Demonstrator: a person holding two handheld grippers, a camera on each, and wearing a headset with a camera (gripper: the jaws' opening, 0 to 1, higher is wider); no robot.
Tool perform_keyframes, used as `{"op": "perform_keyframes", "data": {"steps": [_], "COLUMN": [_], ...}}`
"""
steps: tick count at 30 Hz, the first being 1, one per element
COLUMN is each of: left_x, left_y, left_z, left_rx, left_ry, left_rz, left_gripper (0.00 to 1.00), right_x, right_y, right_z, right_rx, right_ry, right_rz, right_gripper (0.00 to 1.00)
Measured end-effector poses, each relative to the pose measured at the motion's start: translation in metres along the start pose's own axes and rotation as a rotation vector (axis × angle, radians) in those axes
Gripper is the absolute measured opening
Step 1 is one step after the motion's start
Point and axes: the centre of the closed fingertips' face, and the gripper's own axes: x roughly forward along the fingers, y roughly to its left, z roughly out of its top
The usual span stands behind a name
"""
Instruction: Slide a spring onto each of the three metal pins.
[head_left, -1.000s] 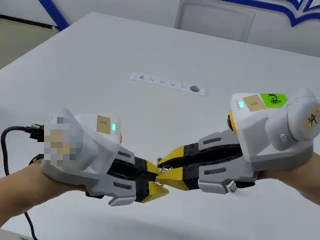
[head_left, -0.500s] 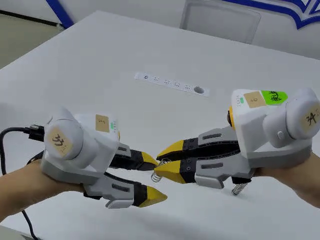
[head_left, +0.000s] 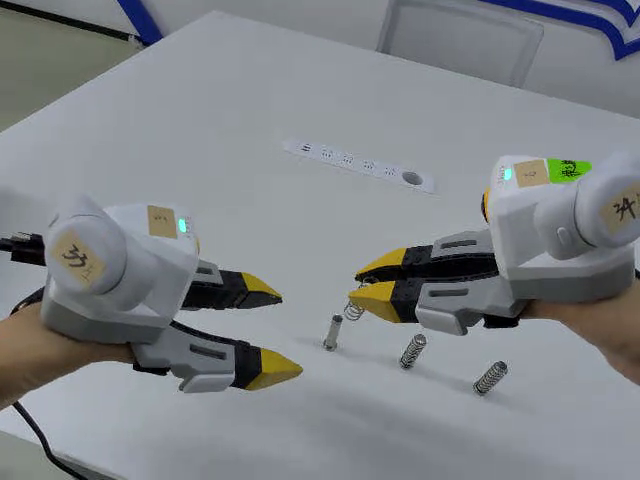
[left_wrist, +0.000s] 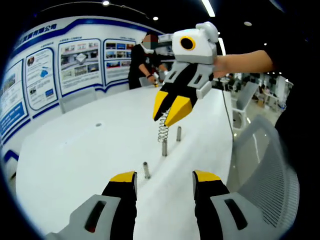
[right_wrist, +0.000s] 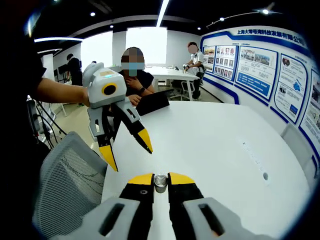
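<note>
Head view: the right gripper (head_left: 366, 288) hangs above the white table (head_left: 200, 150), its jaws pinched on a spring (head_left: 353, 311) that dangles just right of a bare metal pin (head_left: 332, 333). Farther right, a second spring (head_left: 412, 351) and a third spring (head_left: 490, 377) stand tilted on the table; whether pins are inside them I cannot tell. The left gripper (head_left: 270, 330), on the left, has its jaws spread wide apart. A power strip (head_left: 360, 165) lies at the far side.
</note>
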Motion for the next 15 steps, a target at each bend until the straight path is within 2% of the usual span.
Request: {"op": "perform_keyframes", "data": {"steps": [2,7,10,11,15], "left_x": [-0.003,-0.009,-0.010,-0.010,-0.009], "left_y": [0.005,0.011,0.013,0.013,0.011], "left_z": [0.000,-0.002,-0.001,-0.001,-0.003], "left_rx": [-0.010,-0.034,-0.052,-0.060,-0.054], "left_ry": [-0.004,-0.009,-0.025,-0.028,-0.017], "left_rz": [0.013,0.024,0.032,0.028,0.026], "left_gripper": [0.48,0.54,0.59,0.62,0.71], "right_x": [0.003,0.013,0.021,0.024,0.036], "right_y": [-0.005,-0.025,-0.031,-0.034,-0.038], "right_z": [-0.003,-0.016,-0.022,-0.024,-0.031], "right_rx": [0.004,0.000,0.026,0.060,0.079], "right_ry": [0.008,0.046,0.049,0.047,0.055], "right_rz": [-0.008,-0.082,-0.094,-0.099,-0.096], "right_gripper": [0.11,0.11,0.11,0.11,0.11]}}
